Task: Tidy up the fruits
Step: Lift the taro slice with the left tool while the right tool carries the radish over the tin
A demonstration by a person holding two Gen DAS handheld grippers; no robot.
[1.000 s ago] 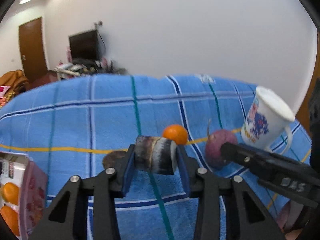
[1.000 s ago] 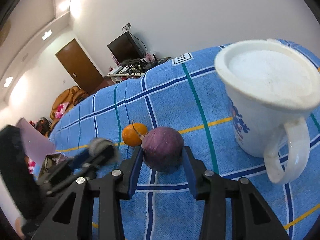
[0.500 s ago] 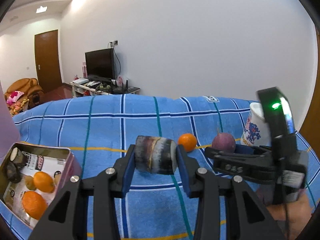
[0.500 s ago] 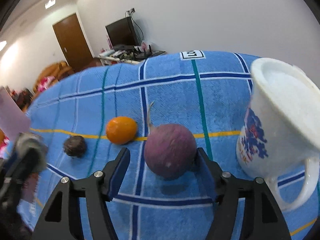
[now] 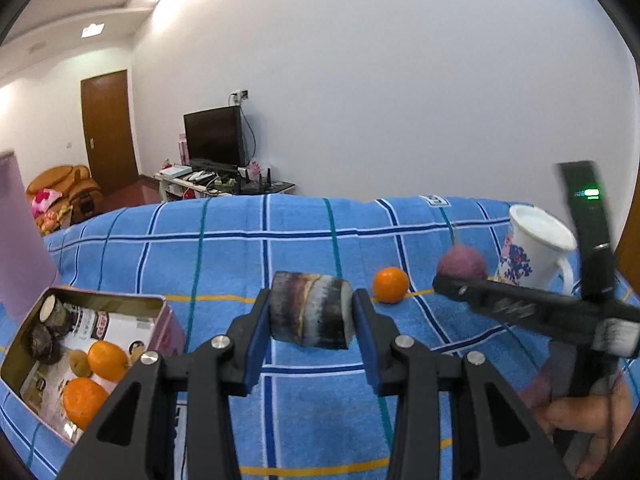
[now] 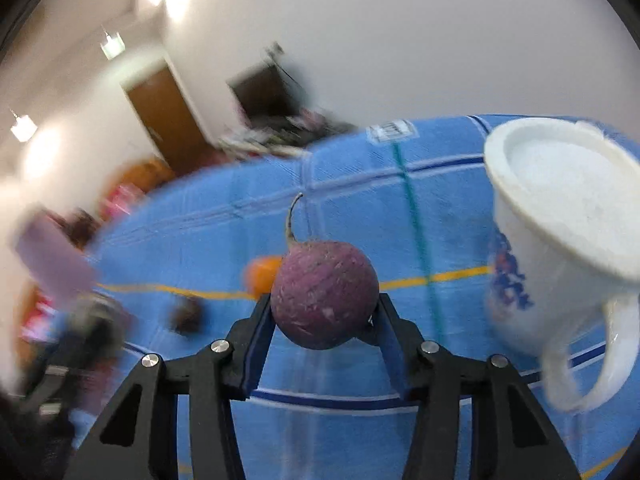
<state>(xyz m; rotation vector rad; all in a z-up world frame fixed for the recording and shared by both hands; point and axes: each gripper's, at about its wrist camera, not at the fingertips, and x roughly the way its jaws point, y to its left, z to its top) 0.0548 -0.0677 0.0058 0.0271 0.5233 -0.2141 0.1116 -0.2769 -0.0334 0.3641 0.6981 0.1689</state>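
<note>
Left claw (image 5: 310, 312): pinching a short, dark, banded cylindrical chunk (image 5: 310, 312) by its two flat ends, blue pads pressed on either side. Chunk is lifted off the blue checked cloth (image 5: 224, 256); what kind of fruit it is cannot be told.

Right claw (image 6: 324, 312): jaws have just been closing, with the purple round fruit (image 6: 325, 294) between them. Both blue pads now press its sides, thin stem pointing up. Left wrist view shows the same fruit (image 5: 460, 264) at the tip of the right claw (image 5: 444, 282), raised above the cloth. A person's hand (image 5: 580, 416) grips the handle at the lower right.

Bench surface, covered by the cloth:
- Small orange (image 5: 390, 284) resting on the cloth, between the two held pieces as seen from the left wrist; partly hidden behind the purple fruit in the right wrist view (image 6: 262, 274).
- White mug (image 6: 560, 248) with blue print, upright, handle toward the camera, just right of the purple fruit.
- Small dark round item (image 6: 186, 314) on the cloth left of the orange; blurred, not identifiable.
- Open metal tin (image 5: 158, 312) at lower left, with a pink lid (image 5: 20, 236) standing up. Inside: two oranges (image 5: 106, 360), a small yellowish fruit (image 5: 80, 362), dark chunks (image 5: 46, 344) at the far end.

Right wrist view is motion-blurred toward its left side.
</note>
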